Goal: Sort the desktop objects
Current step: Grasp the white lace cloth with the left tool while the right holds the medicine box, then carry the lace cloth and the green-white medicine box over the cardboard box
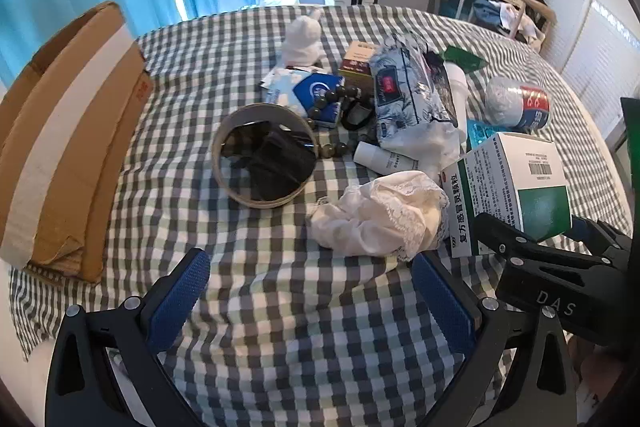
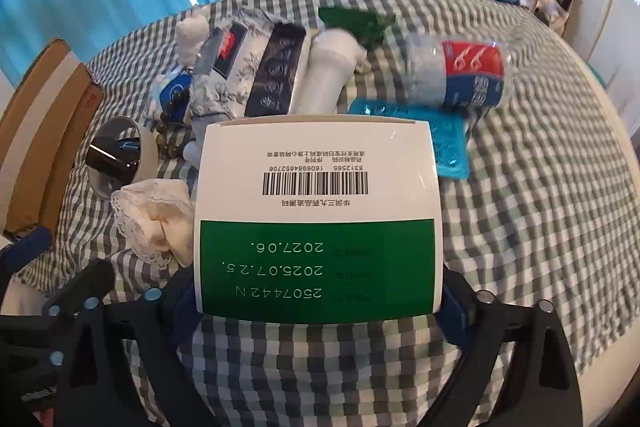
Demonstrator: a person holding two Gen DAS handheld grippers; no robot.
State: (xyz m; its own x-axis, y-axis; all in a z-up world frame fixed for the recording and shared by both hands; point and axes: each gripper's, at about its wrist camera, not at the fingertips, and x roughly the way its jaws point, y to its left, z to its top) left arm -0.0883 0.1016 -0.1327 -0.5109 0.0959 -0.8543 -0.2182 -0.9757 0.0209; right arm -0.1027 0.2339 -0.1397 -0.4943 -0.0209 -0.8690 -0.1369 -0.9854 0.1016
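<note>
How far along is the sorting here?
Barely begun. Done: nothing looks grouped. In hand: the right gripper has the medicine box between its pads; the left gripper is open and empty. Left: the tape roll, lace cloth and the pile beyond.

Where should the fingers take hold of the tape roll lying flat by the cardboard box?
Across the tape roll's near wall, from above: one finger inside the ring, one outside. It lies flat with its hollow facing up, though dark items sit inside.
</note>
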